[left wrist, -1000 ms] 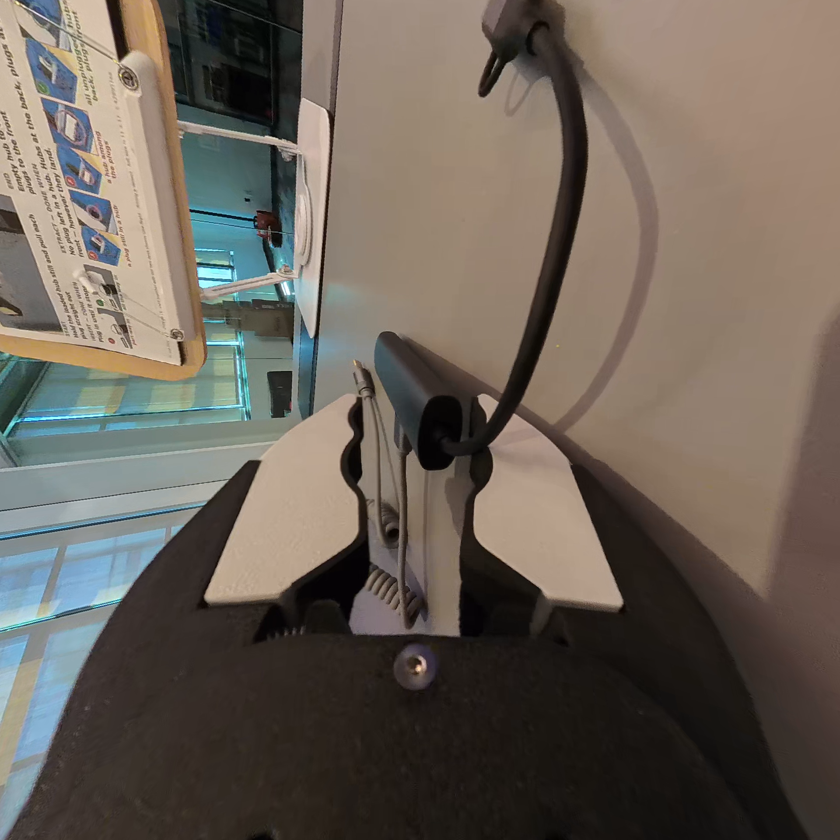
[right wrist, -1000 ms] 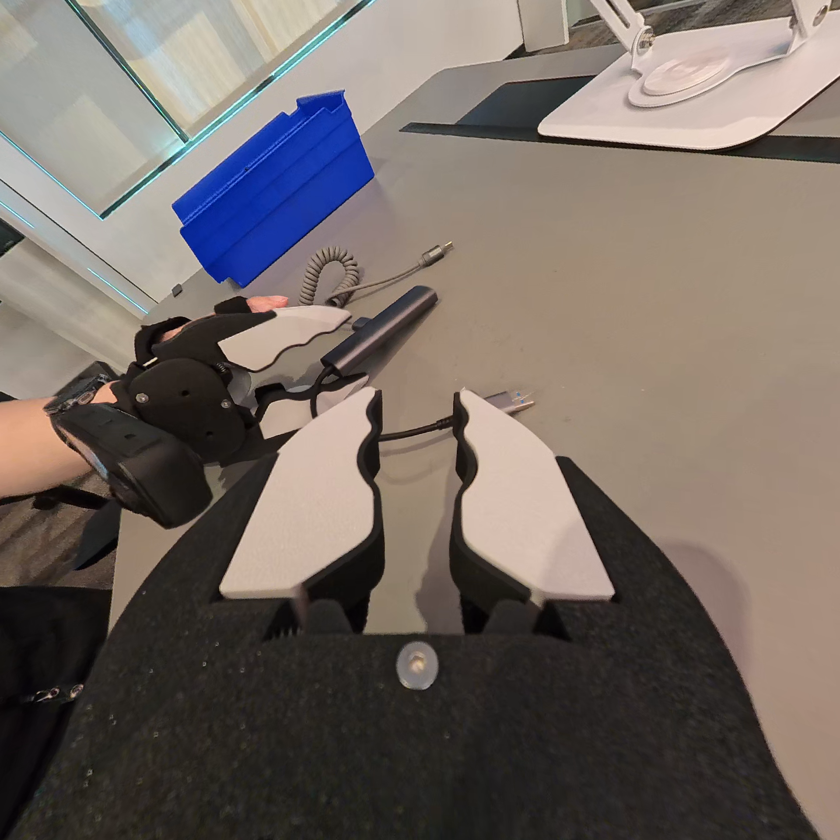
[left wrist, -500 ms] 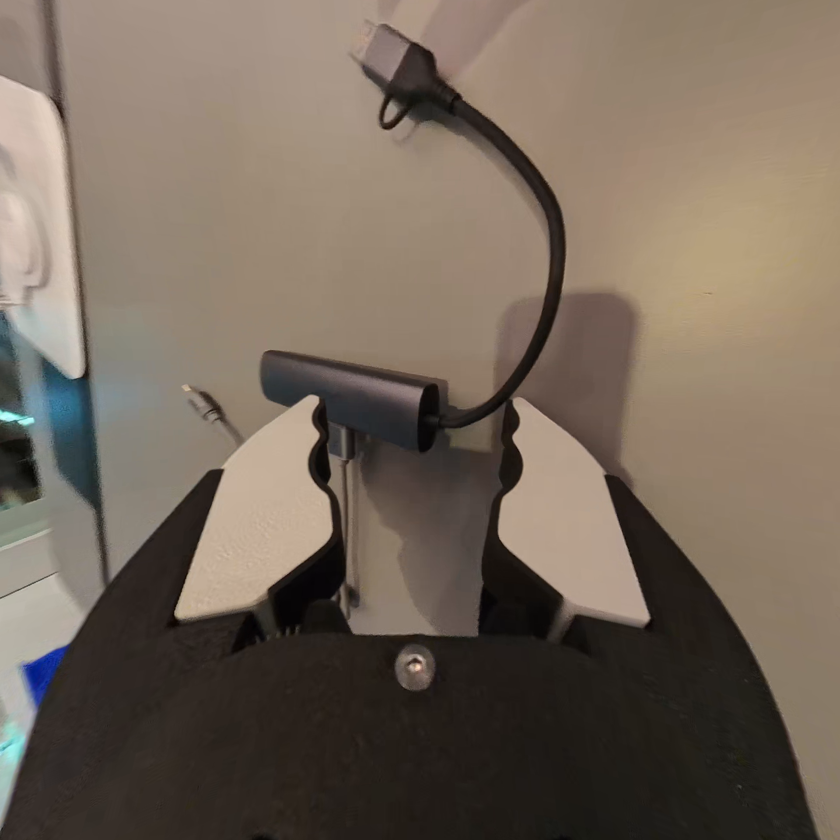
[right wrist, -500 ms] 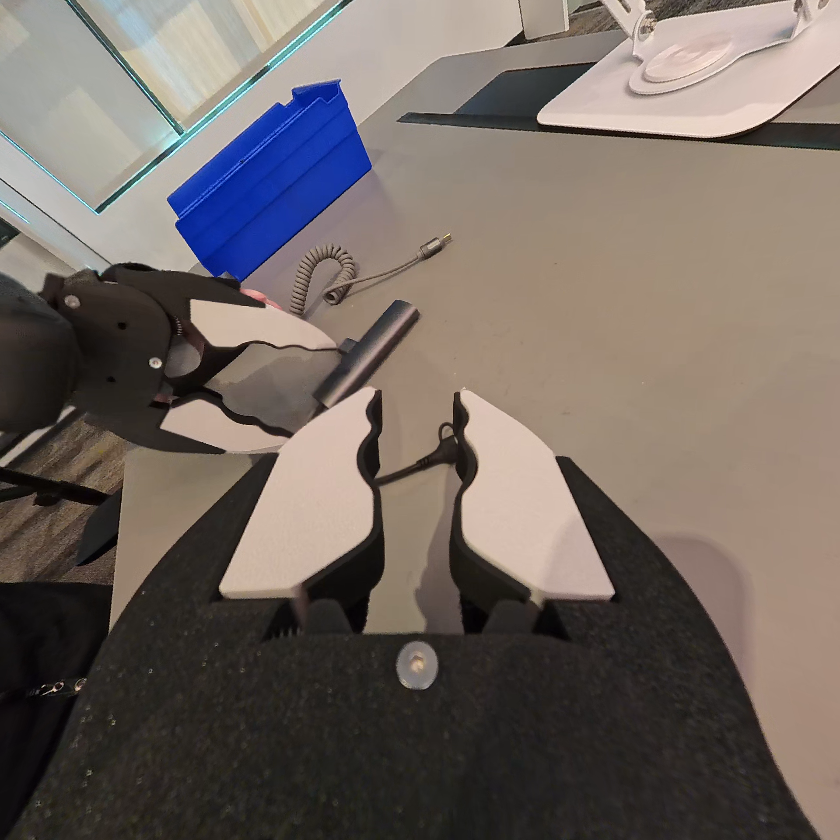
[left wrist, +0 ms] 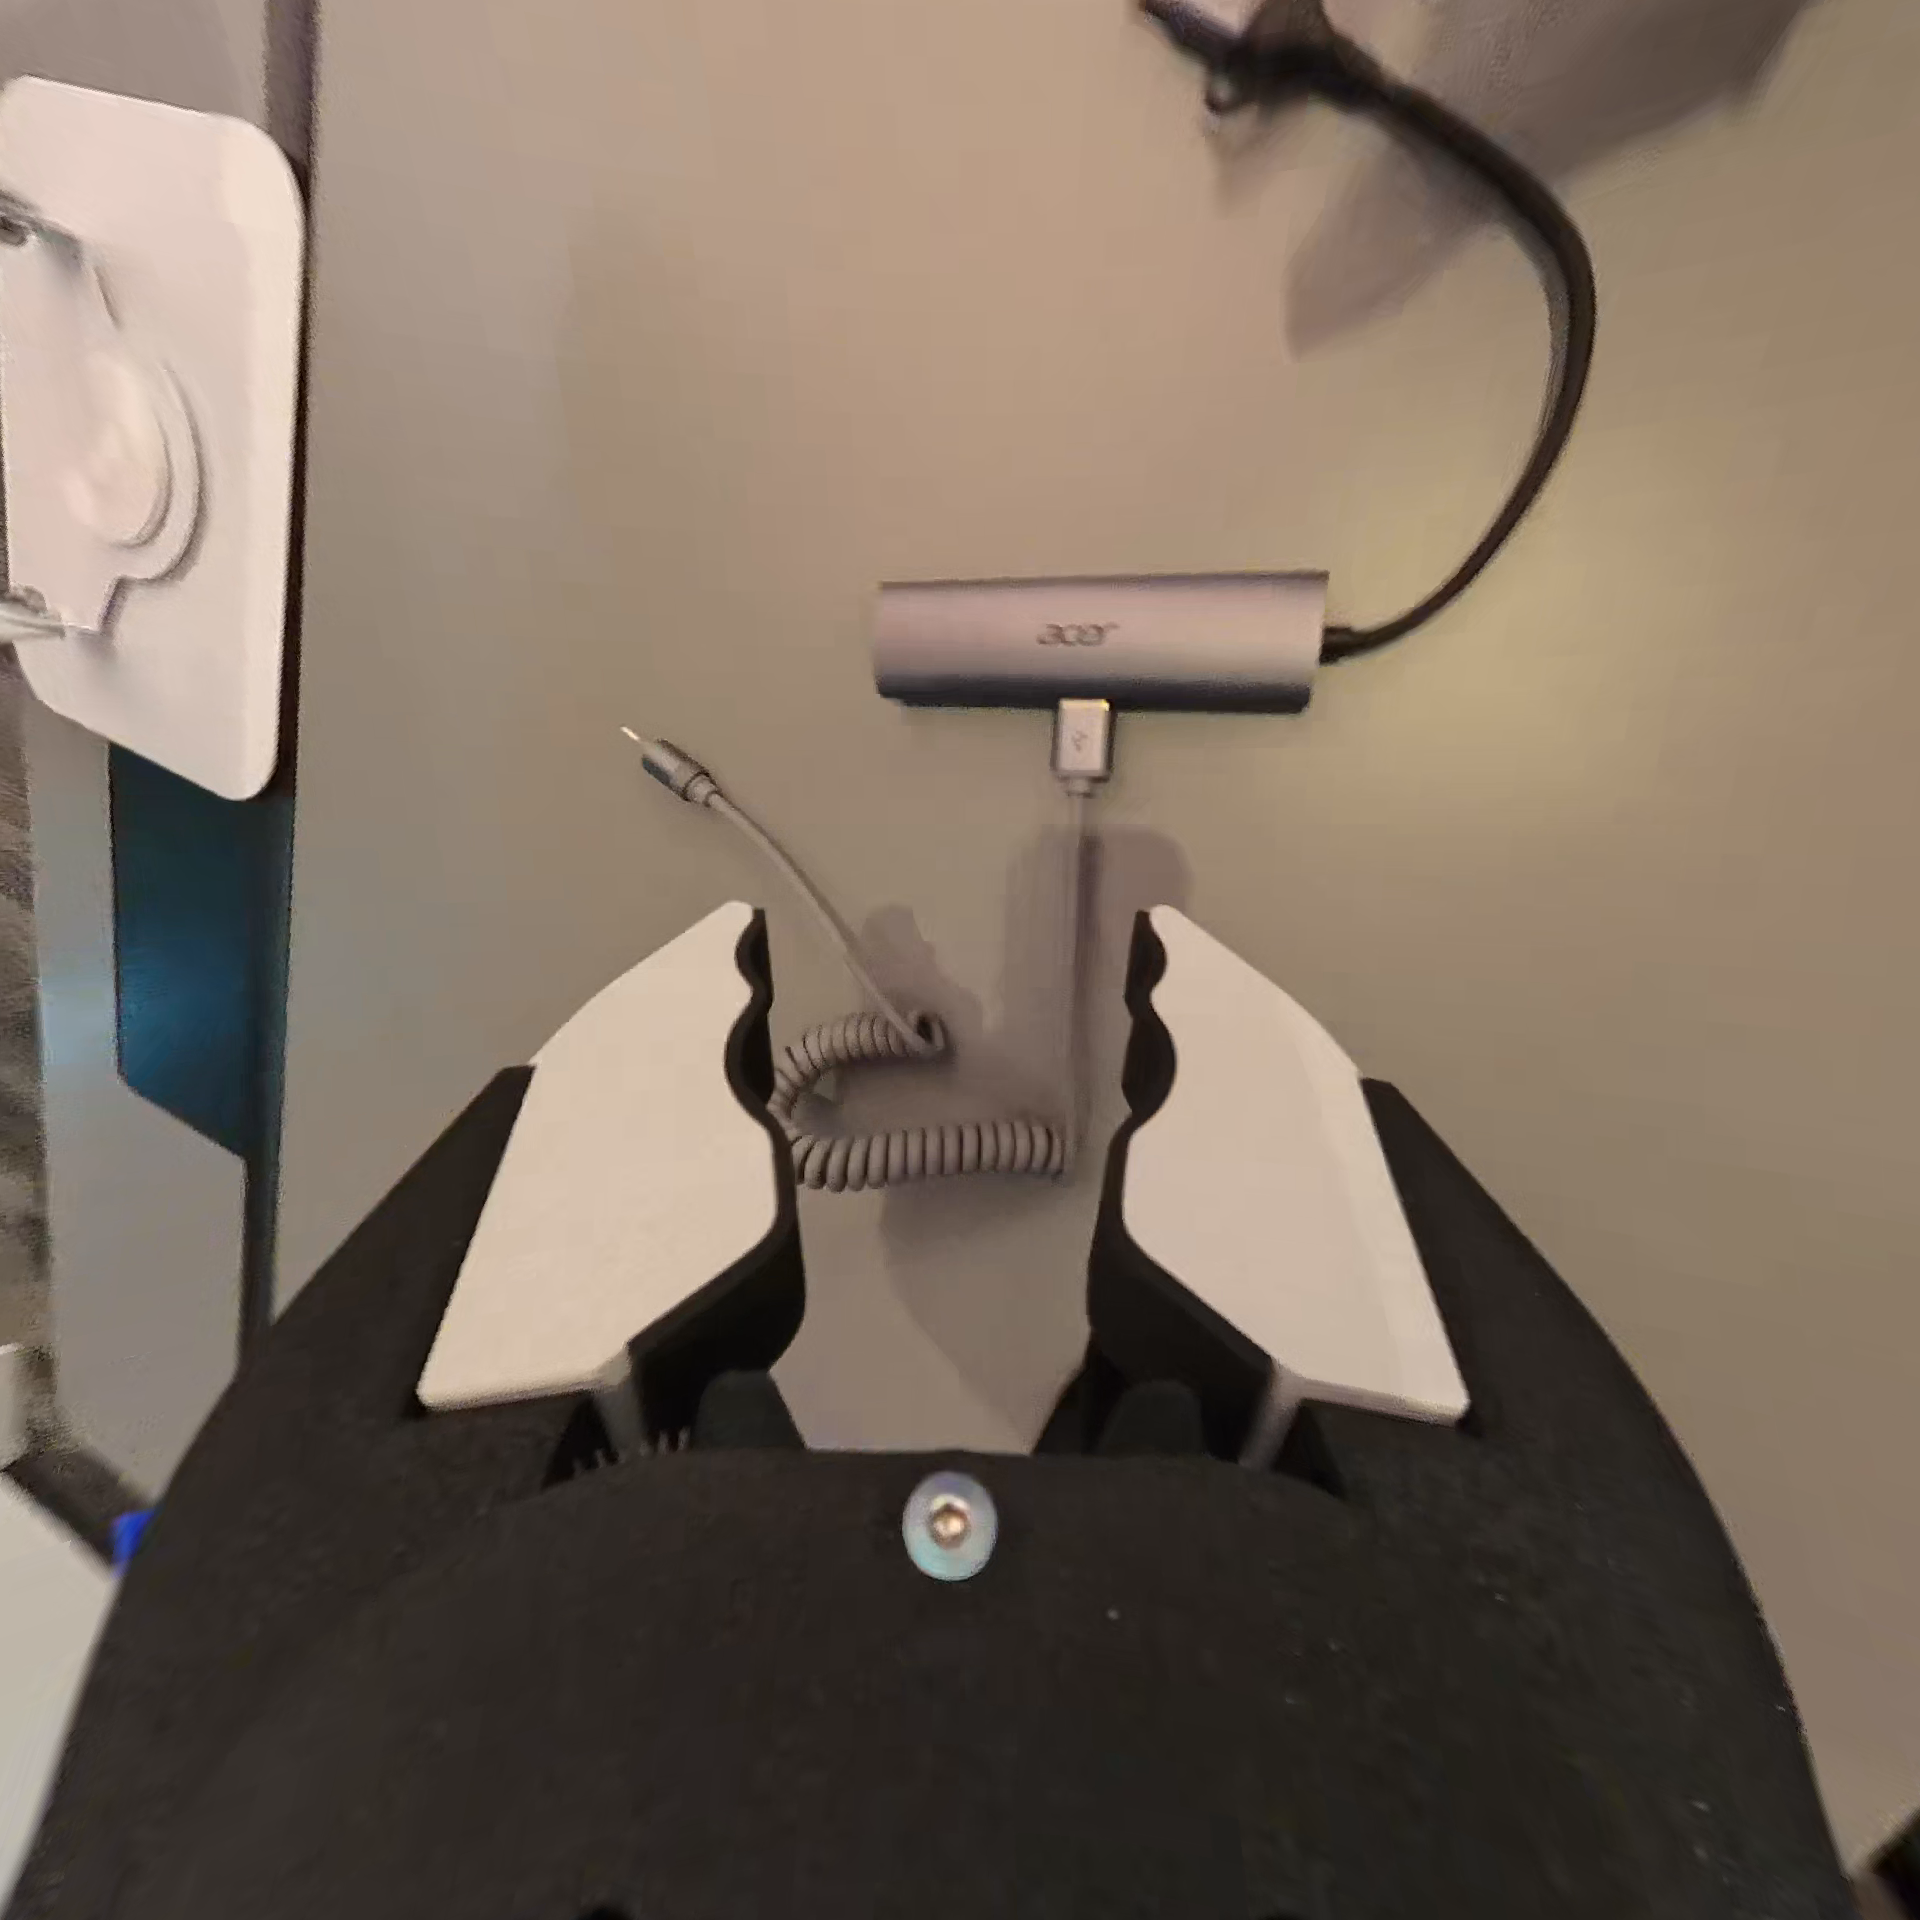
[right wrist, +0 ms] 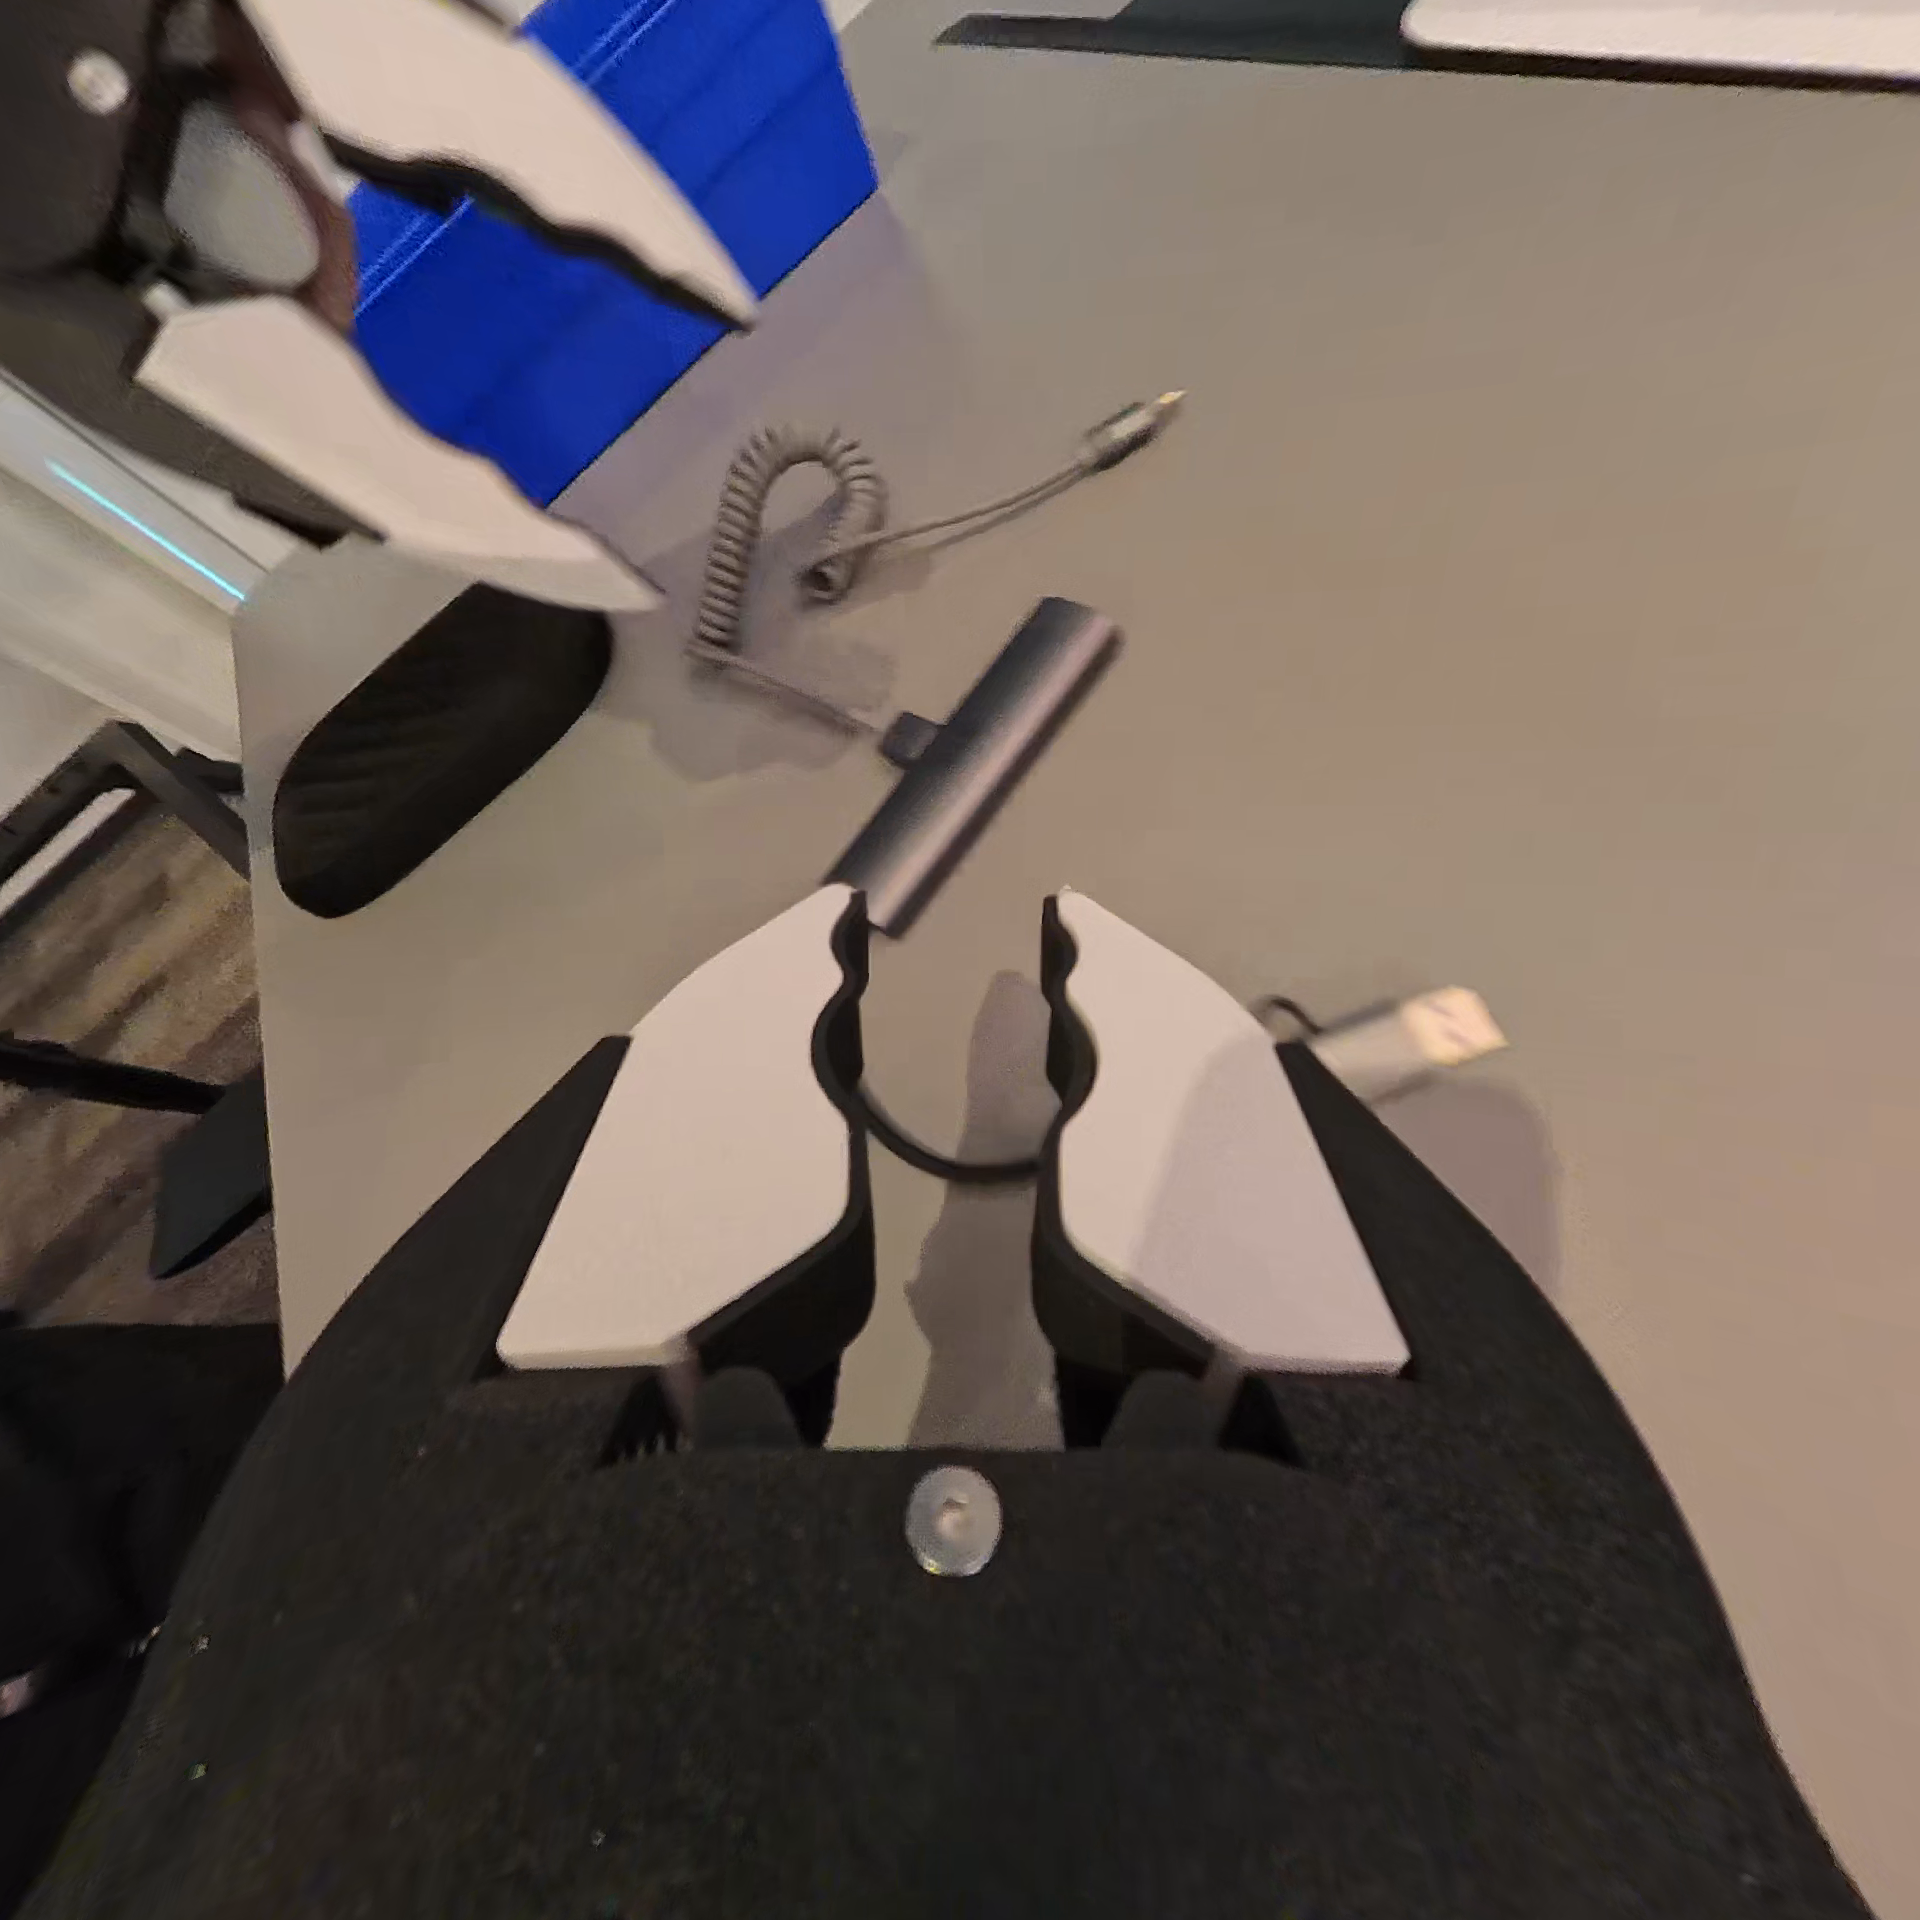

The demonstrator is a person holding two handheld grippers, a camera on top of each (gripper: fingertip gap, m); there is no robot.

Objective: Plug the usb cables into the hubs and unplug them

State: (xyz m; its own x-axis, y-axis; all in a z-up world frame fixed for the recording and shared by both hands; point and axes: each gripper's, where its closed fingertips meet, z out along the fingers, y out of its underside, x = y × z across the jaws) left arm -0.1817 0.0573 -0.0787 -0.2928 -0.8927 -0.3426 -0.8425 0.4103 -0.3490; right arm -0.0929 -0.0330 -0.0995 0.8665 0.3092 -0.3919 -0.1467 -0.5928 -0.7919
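Note:
A dark grey USB hub (left wrist: pixel 1101 639) lies flat on the grey table (left wrist: pixel 727 312). A silver USB plug (left wrist: pixel 1083 750) sits in its side port. Its grey coiled cable (left wrist: pixel 925 1148) loops between my left fingers, and its free end connector (left wrist: pixel 670 769) lies loose. My left gripper (left wrist: pixel 948 920) is open and empty, short of the hub. My right gripper (right wrist: pixel 951 904) is open and empty over the hub's black lead (right wrist: pixel 951 1158), just behind the hub (right wrist: pixel 982 758). The lead's own plug (right wrist: pixel 1413 1029) lies to the right.
A blue bin (right wrist: pixel 623 312) stands at the table's far left, behind my left gripper (right wrist: pixel 698 457). A white stand base (left wrist: pixel 145 416) lies at the far edge. A black chair part (right wrist: pixel 436 748) is beside the table's left edge. The lead's own plug (right wrist: pixel 1413 1029) is about 8 cm from my right fingertips. The dark grey USB hub (left wrist: pixel 1101 639) lies around 9 cm away from my left fingertips. Look for it in the right wrist view (right wrist: pixel 954 769) too.
My left gripper has drawn back from the hub and risen, so the hub now lies apart from it. My right gripper has moved closer to the hub's end.

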